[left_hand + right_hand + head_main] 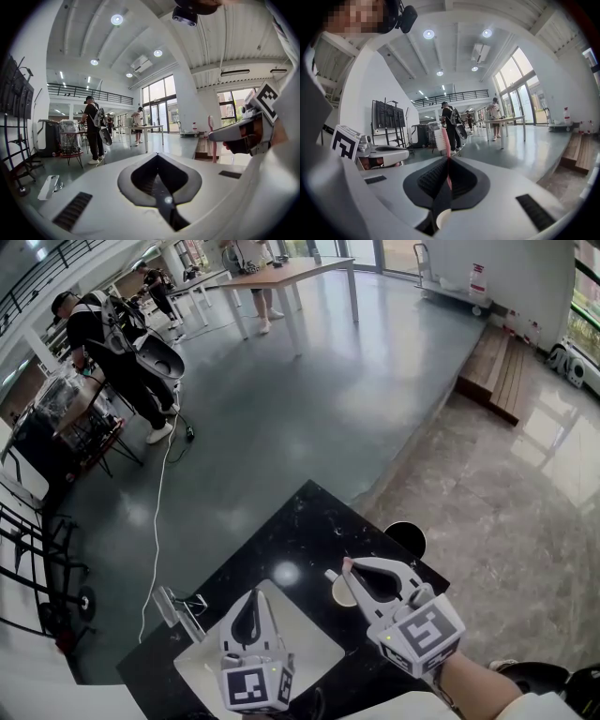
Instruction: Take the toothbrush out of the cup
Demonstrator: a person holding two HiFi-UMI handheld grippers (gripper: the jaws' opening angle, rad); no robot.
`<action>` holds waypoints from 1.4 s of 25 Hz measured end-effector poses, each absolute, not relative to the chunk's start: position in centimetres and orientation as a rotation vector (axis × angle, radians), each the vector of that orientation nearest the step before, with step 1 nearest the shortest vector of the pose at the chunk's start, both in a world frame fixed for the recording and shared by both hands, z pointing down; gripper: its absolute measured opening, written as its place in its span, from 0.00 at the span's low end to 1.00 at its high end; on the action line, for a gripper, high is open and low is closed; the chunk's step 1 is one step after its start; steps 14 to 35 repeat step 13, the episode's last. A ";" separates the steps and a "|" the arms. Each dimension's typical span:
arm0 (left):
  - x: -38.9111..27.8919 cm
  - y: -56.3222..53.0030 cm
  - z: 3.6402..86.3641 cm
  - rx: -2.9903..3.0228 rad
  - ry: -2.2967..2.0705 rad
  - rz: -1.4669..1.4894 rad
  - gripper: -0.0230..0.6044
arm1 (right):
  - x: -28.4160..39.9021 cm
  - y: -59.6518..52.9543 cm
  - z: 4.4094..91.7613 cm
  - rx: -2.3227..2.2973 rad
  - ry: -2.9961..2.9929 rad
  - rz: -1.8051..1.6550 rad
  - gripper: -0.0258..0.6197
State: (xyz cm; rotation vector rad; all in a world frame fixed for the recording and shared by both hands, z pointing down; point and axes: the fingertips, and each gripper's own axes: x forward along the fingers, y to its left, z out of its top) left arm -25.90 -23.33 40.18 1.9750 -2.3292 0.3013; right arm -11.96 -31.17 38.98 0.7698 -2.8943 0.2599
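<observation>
My right gripper (pixel 348 564) is shut on a pink toothbrush (pixel 440 139) with white bristles, which stands upright between its jaws. The toothbrush head (pixel 332 575) pokes out beside the fingertips, above a cream cup (pixel 341 594) that the gripper partly hides. The cup's rim (pixel 442 218) shows low between the jaws in the right gripper view. My left gripper (pixel 251 594) hovers over the white mat (pixel 309 643), jaws shut and empty. The left gripper view shows the right gripper (pixel 234 133) with the toothbrush (pixel 212 140) held upright.
The black table (pixel 291 531) ends close behind the cup. A dark round object (pixel 406 538) sits at its far right corner, and a metal clip (pixel 178 607) at its left edge. People stand by tables far across the hall.
</observation>
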 end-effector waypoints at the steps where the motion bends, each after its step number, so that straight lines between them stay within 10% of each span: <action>1: -25.9 -23.3 40.2 1.976 -2.329 0.302 0.06 | -12.0 -31.2 39.0 0.771 -2.893 0.263 0.05; 35: -25.8 -23.4 40.3 1.978 -2.331 0.311 0.06 | -12.2 -31.0 39.4 0.745 -2.880 0.262 0.05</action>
